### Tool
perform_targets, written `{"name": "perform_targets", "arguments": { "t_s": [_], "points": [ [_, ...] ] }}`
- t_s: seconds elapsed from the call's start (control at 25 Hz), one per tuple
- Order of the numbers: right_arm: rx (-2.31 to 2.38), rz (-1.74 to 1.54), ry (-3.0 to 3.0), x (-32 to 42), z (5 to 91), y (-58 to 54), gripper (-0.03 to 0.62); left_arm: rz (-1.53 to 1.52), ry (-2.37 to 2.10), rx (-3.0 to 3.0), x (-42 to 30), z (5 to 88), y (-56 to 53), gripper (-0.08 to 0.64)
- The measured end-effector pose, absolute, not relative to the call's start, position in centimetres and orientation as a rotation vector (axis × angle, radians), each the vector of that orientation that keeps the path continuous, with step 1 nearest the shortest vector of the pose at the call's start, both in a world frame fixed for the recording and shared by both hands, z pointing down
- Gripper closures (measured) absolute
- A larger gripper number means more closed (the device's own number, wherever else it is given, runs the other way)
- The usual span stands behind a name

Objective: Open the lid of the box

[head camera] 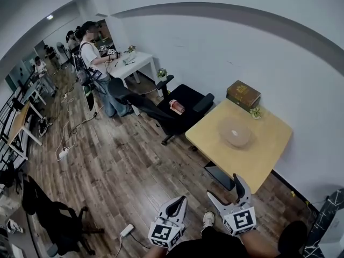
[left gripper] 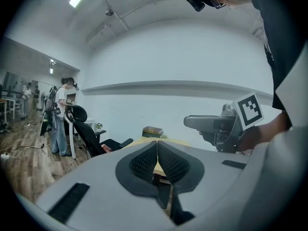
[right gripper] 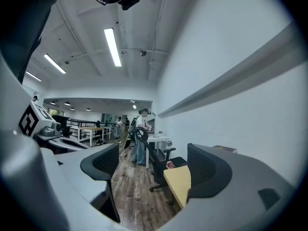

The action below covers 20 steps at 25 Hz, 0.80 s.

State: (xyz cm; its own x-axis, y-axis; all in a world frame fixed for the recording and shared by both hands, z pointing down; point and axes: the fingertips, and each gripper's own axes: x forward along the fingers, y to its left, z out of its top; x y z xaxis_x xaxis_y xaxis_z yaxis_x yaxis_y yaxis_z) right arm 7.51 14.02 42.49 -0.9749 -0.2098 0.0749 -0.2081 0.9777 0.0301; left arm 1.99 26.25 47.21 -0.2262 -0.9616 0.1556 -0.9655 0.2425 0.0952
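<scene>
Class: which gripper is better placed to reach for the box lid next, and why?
Probably the right gripper: its jaws stand apart and it sits nearer the box. The left gripper is shut.

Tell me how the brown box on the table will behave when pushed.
The box looks stiff and low, so it probably won't tip. On the smooth table it may slide rather than stay put. Its weight can't be judged.

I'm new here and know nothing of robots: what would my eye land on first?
At the bottom of the head view, the left hand-held gripper is shut and the right hand-held gripper open and empty. Ahead stands a pale wooden table with a dark box at its far corner by the wall. A black office chair stands to its left.
</scene>
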Motion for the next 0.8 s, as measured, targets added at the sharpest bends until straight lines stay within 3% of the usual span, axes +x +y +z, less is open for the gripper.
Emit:
{"name": "perform_targets", "arguments": {
  "t_s": [0.8],
  "points": [
    [0.312, -0.037, -2.998, 2.1, 43.9, 0.4, 0.146, 0.042, -2.307, 1.889, -4.6, 46.3, 10.9, 0.538]
  ]
}}
